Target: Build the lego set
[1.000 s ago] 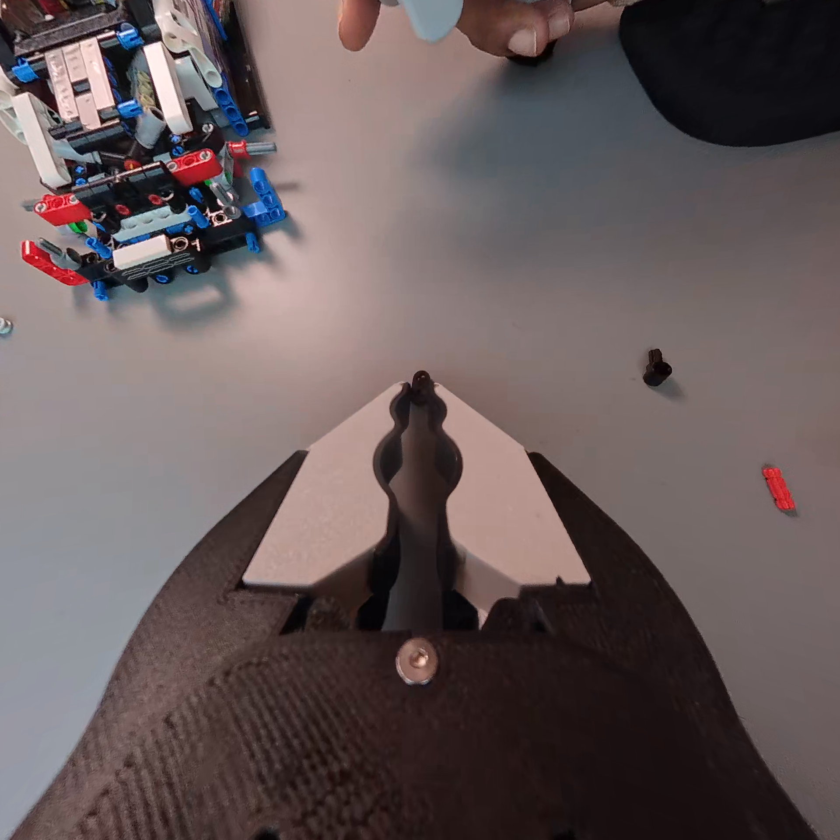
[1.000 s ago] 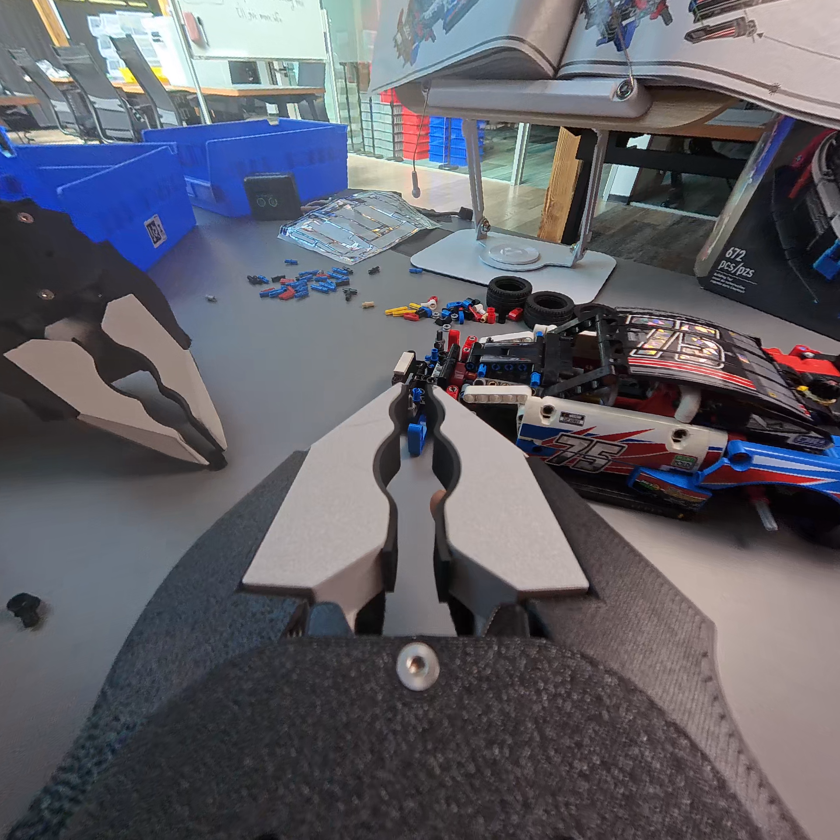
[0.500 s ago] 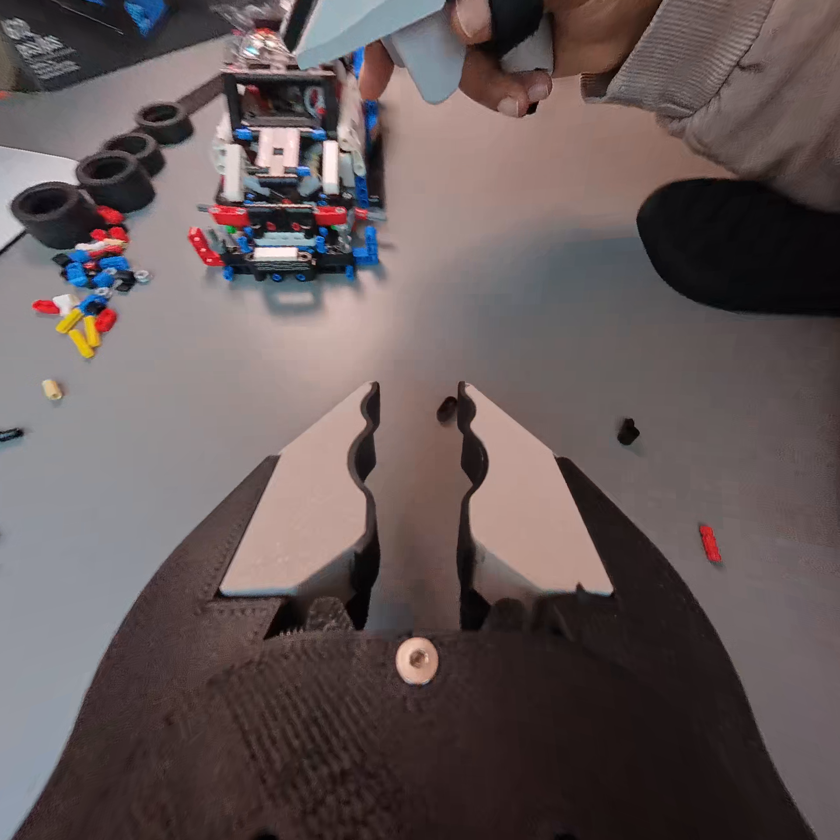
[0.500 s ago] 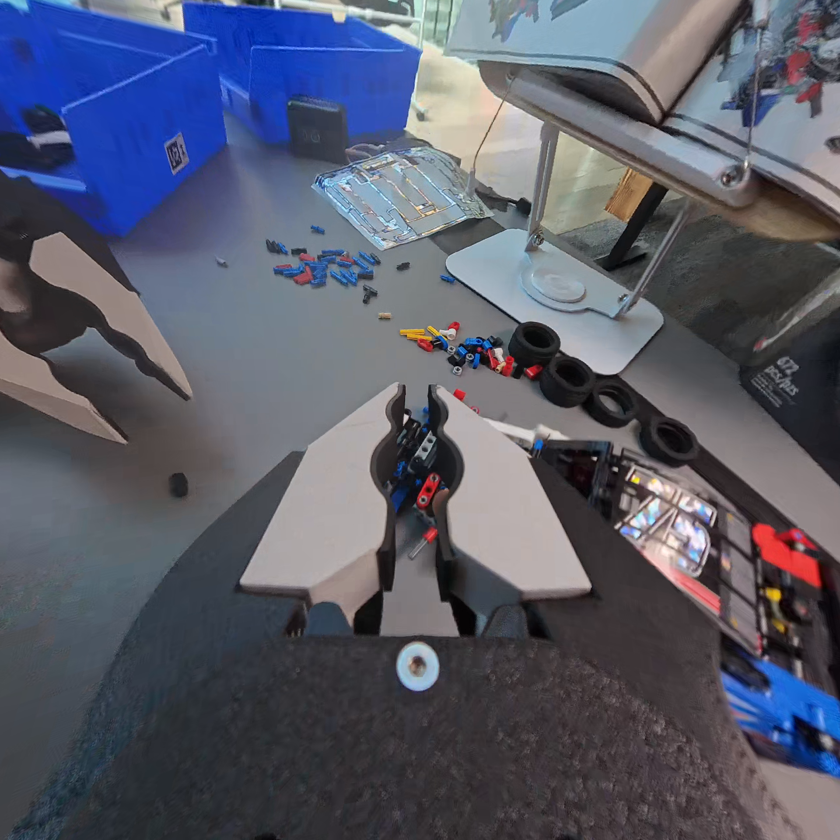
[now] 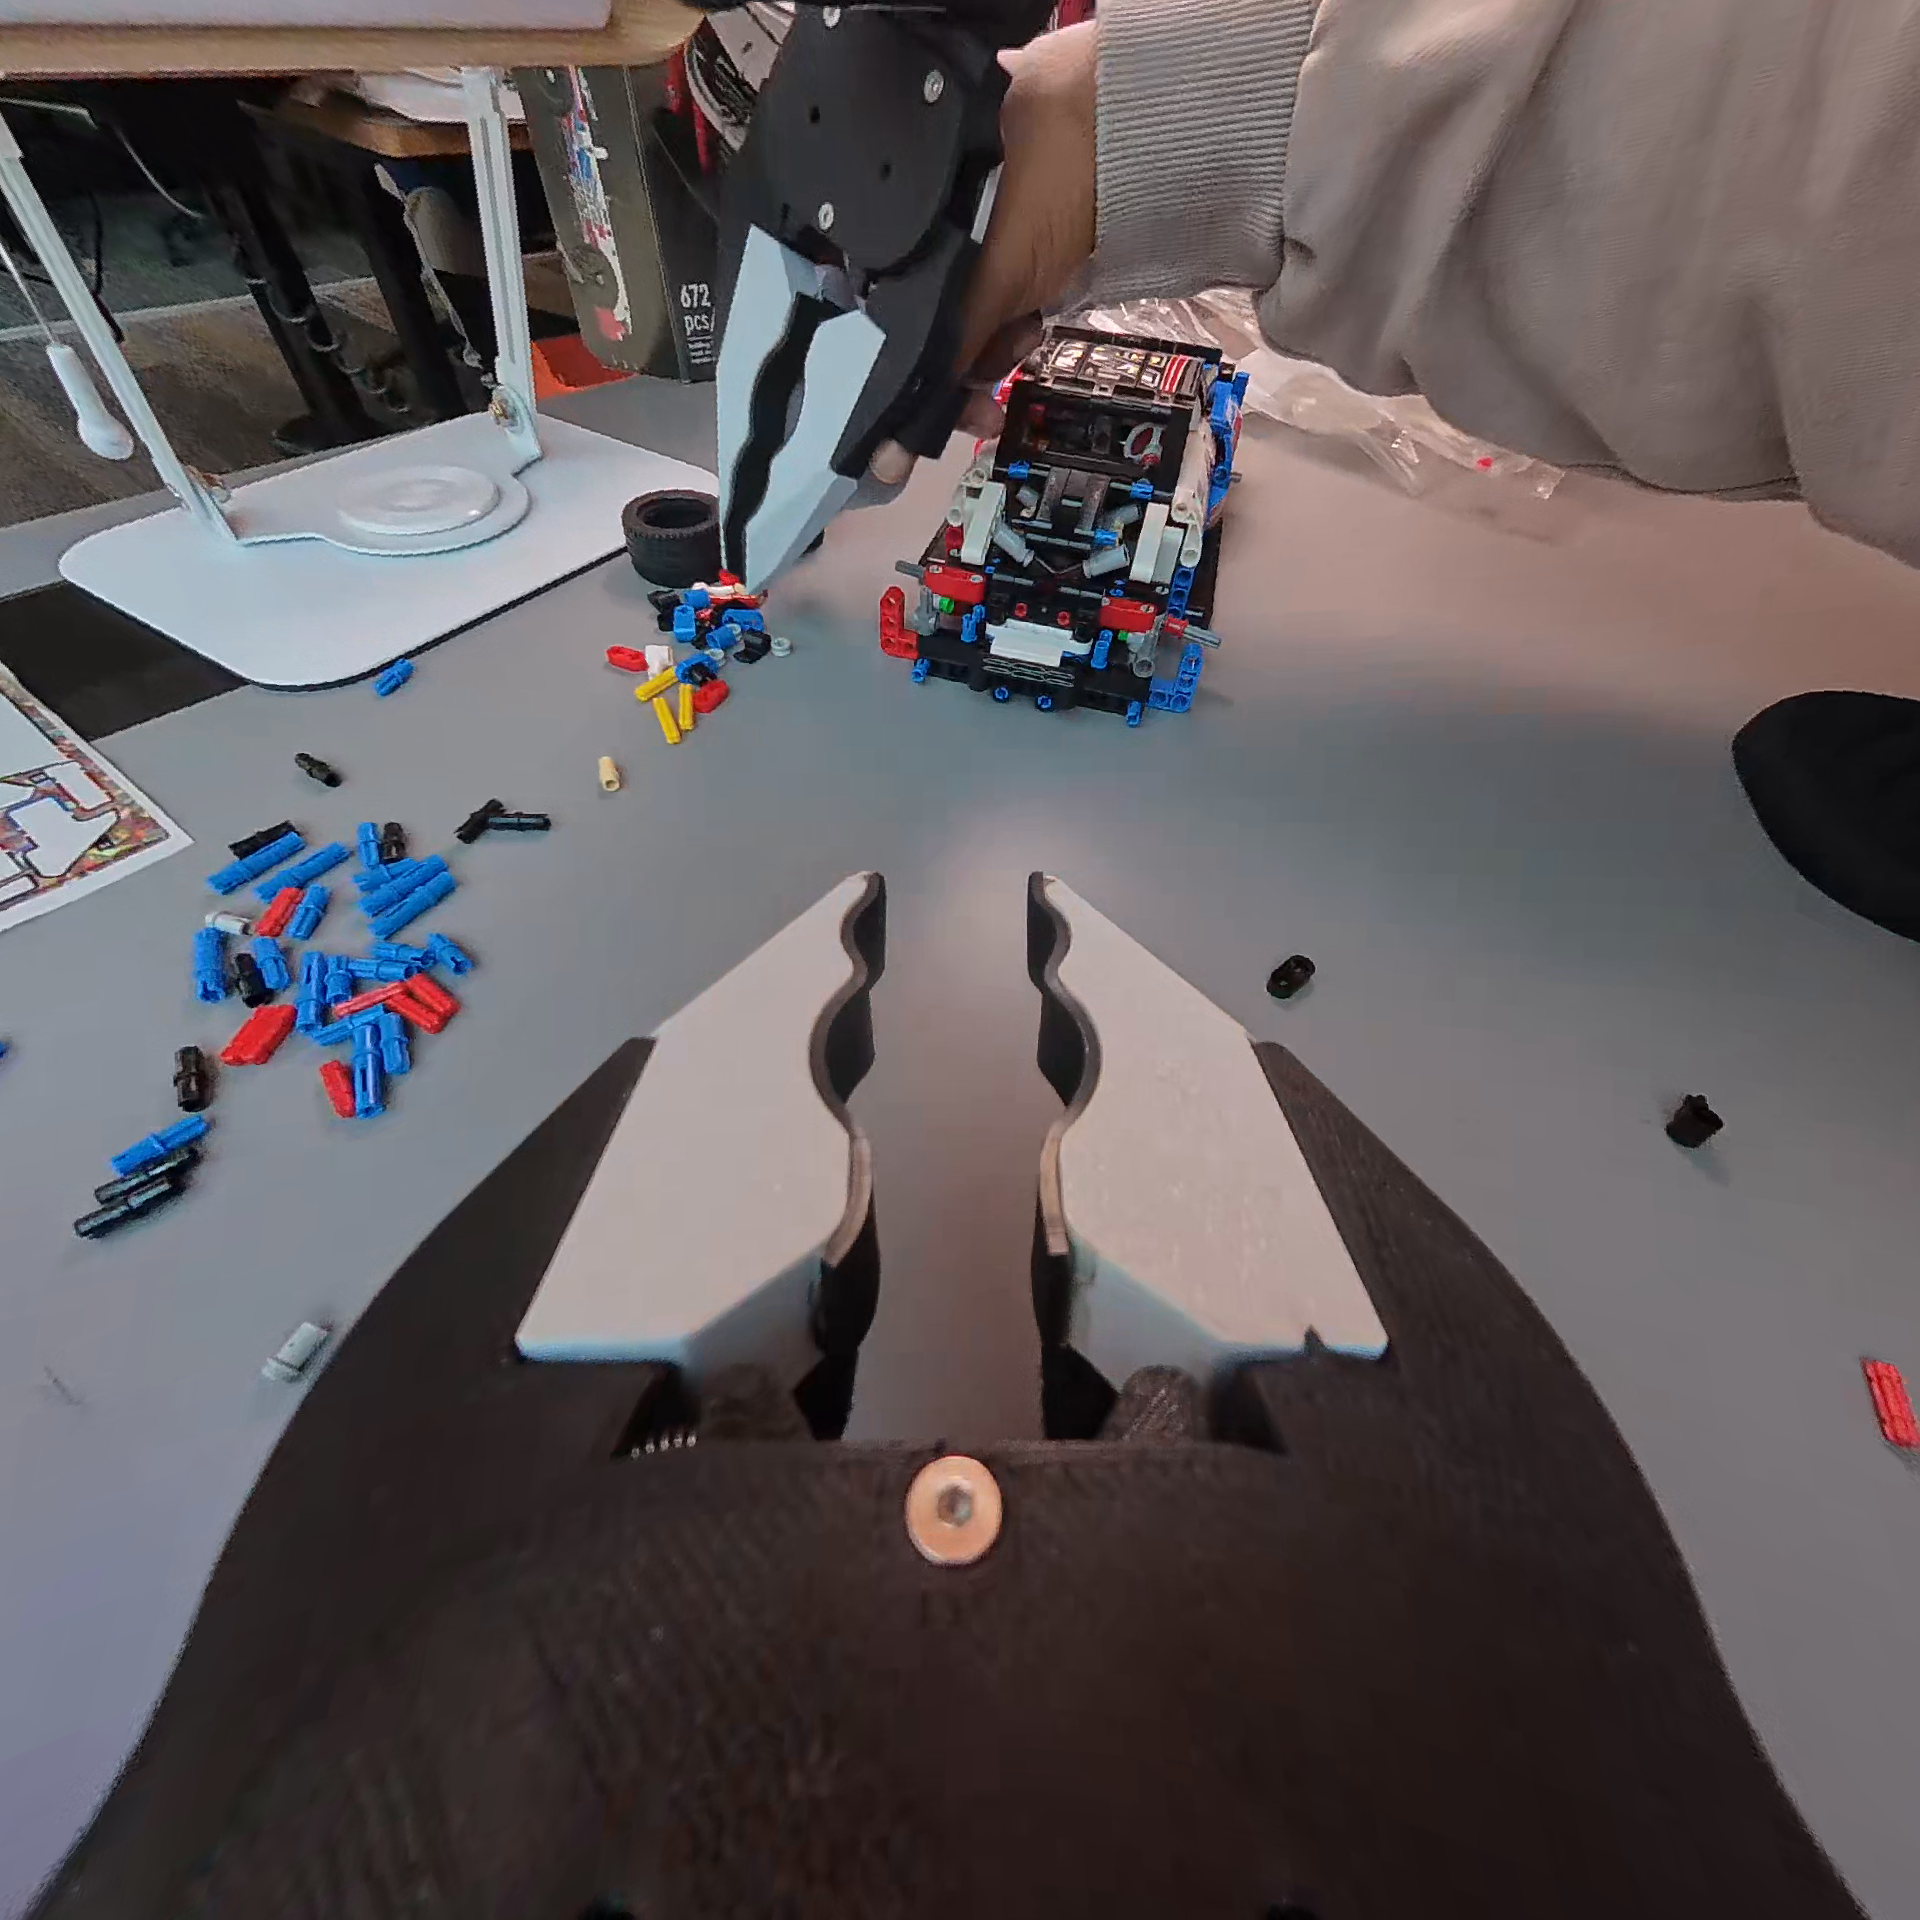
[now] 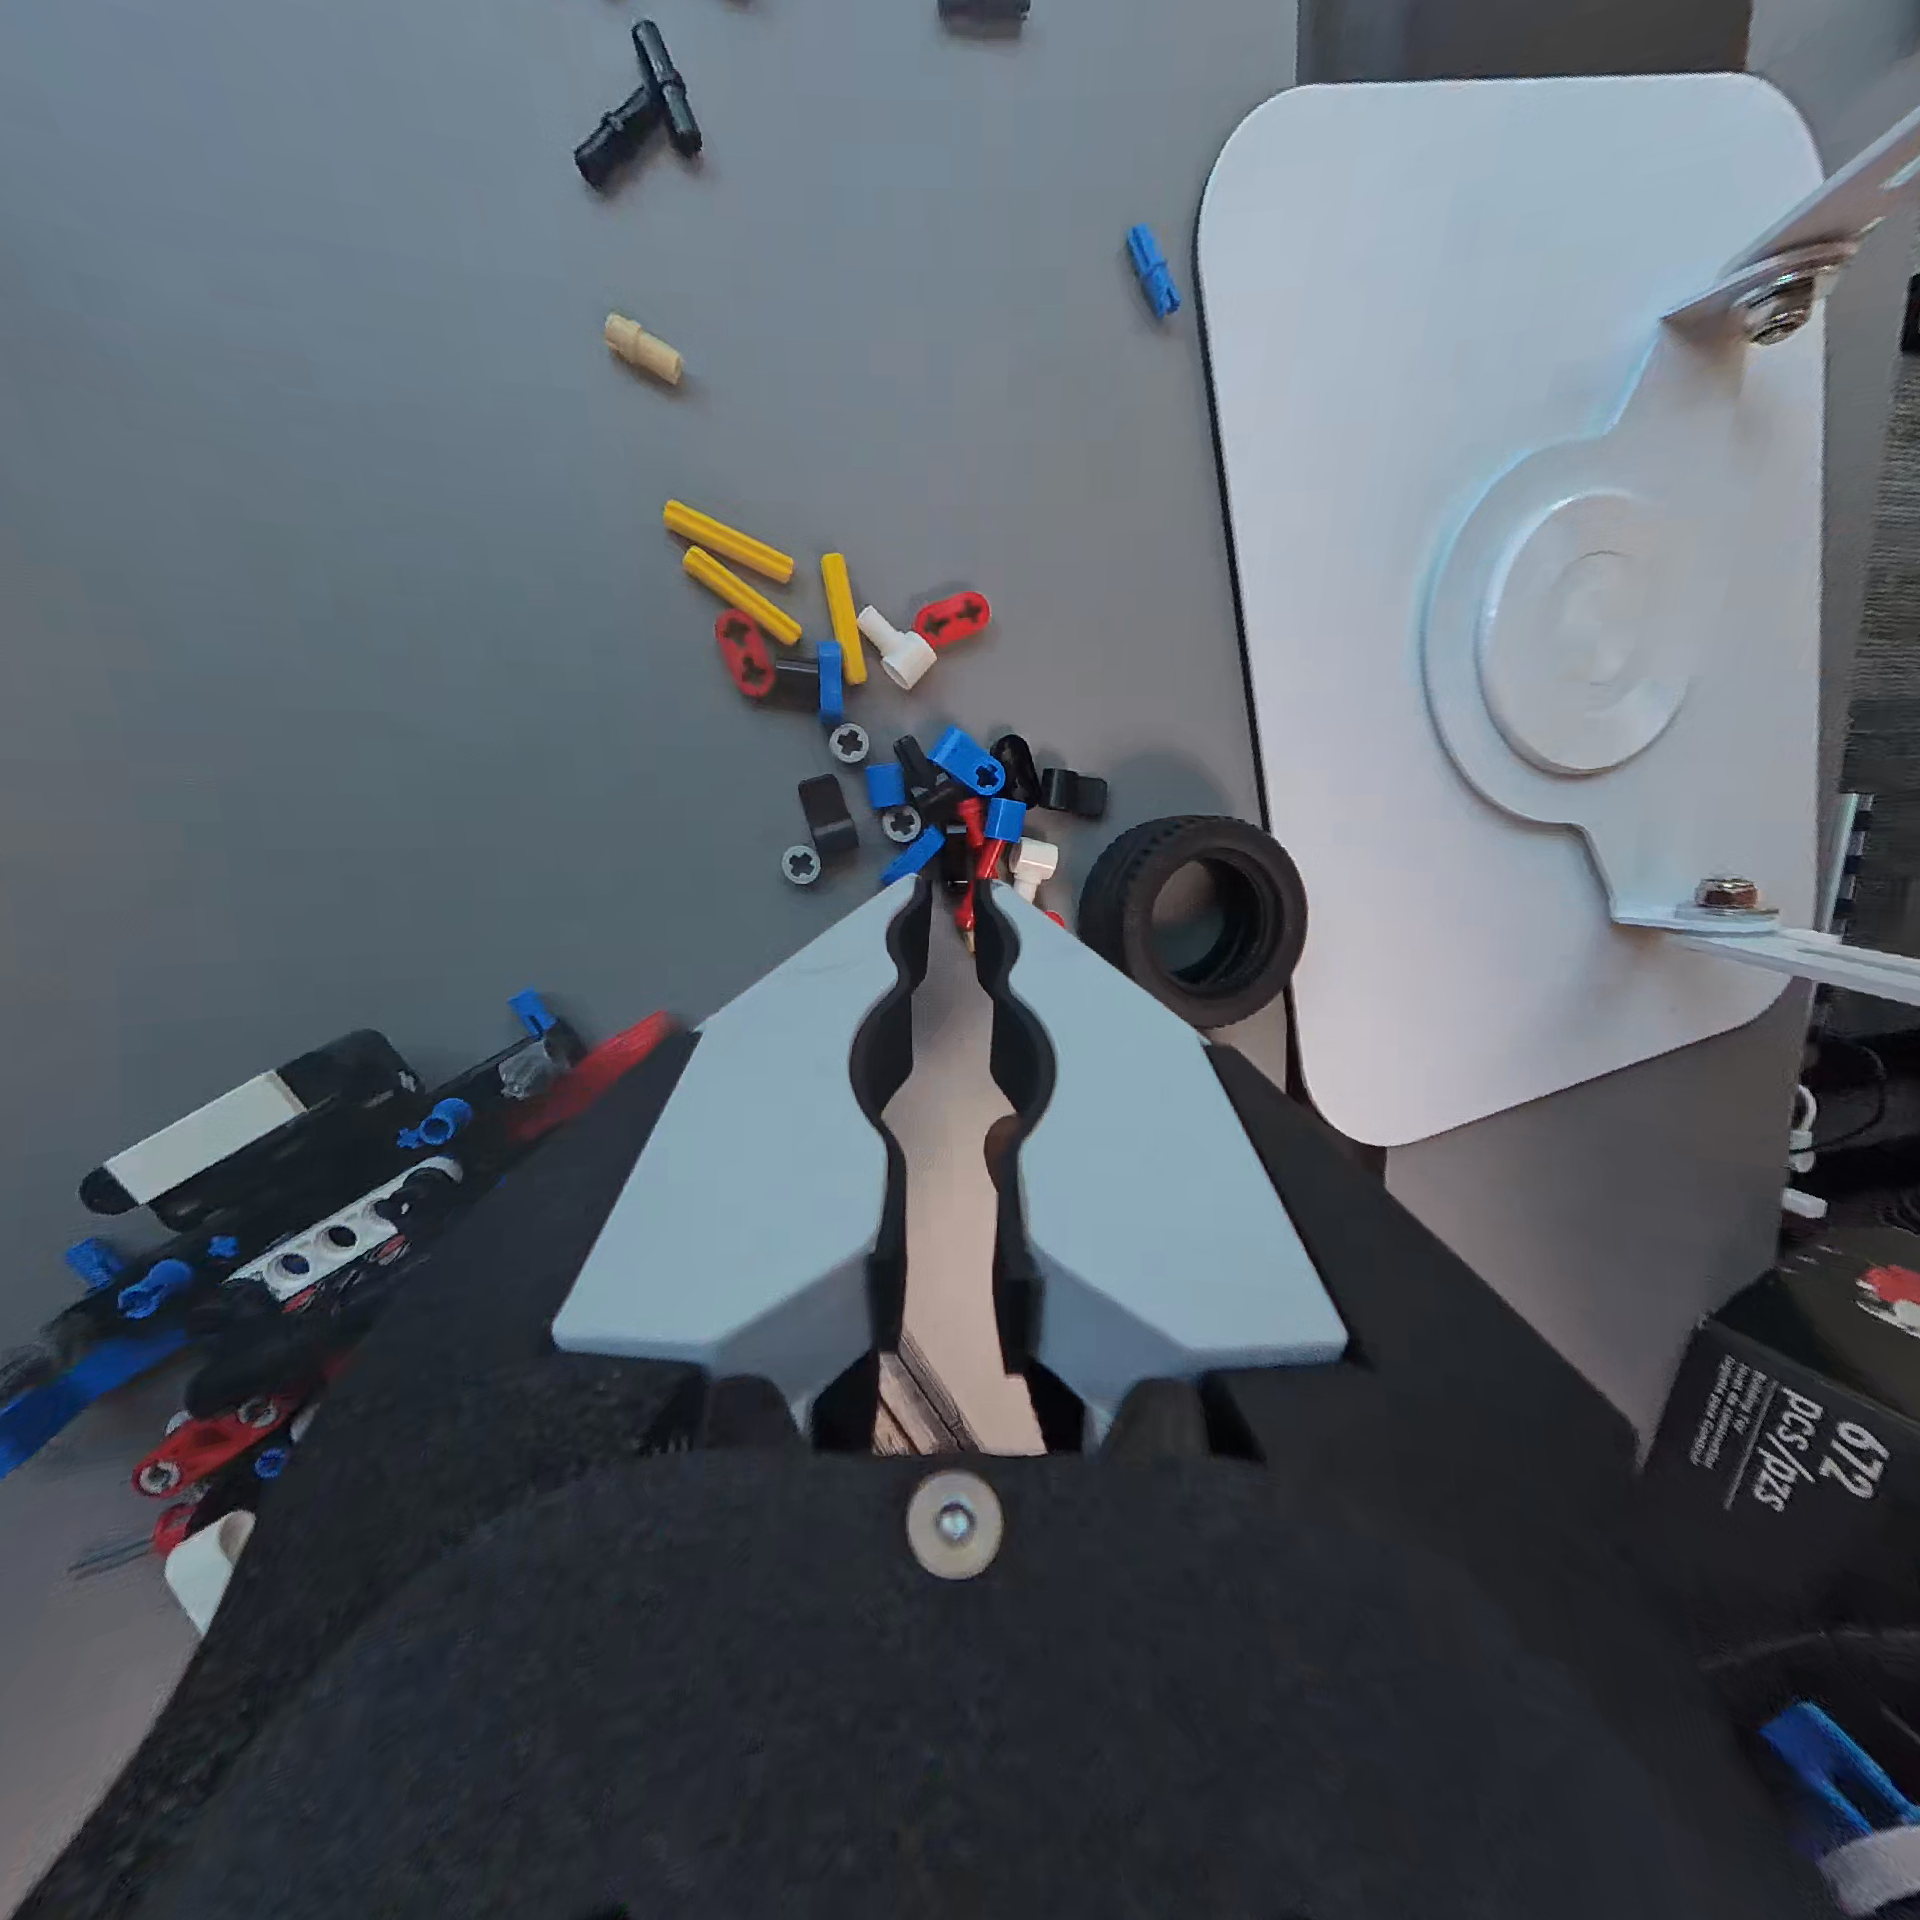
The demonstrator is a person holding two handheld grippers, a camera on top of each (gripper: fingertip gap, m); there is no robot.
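Observation:
The partly built lego car (image 5: 1070, 551) stands on the grey table ahead of my left gripper; it also shows in the right wrist view (image 6: 291, 1247). My left gripper (image 5: 956, 888) is open and empty, low over bare table. A small black pin (image 5: 1291, 975) lies just right of it. My right gripper (image 6: 953, 894) points down into a pile of small mixed pieces (image 6: 914, 790), its jaws a narrow gap apart around the end of a red pin (image 6: 977, 857). The right gripper (image 5: 746, 566) shows in the left wrist view too, left of the car.
A black tyre (image 6: 1195, 914) lies right of the pile, against the white stand base (image 6: 1507, 520). A spread of blue and red pins (image 5: 332, 966) lies at left beside a sticker sheet (image 5: 62, 831). Another black piece (image 5: 1691, 1120) and a red piece (image 5: 1889, 1401) lie at right. One gripper's finger ends stand about 20 centimeters off the other's. It is some 10 centimeters from my left tips to the small black pin (image 5: 1291, 975).
My left gripper opened, let the black pin drop on the table and drew back. My right gripper swung from the car down to the small pile by the tyre.

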